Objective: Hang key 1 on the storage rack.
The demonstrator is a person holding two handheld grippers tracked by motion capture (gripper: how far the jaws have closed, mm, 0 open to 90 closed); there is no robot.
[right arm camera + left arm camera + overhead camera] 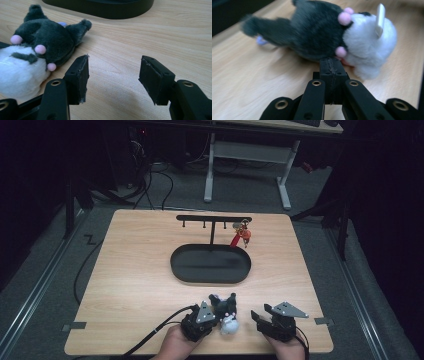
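The left claw [331, 65] is squeezed shut w/ nothing in it, the plush toy [322, 32] just past its tip, so it could push the toy away; the right claw [113, 75] waits half open.

Left claw [331, 65] shut, tips touching black & white plush toy [329, 30] on table [249, 75].

Left claw [212, 316] jaws pressed together, hand low at near edge; right claw [113, 78] jaws apart, nothing between, level.
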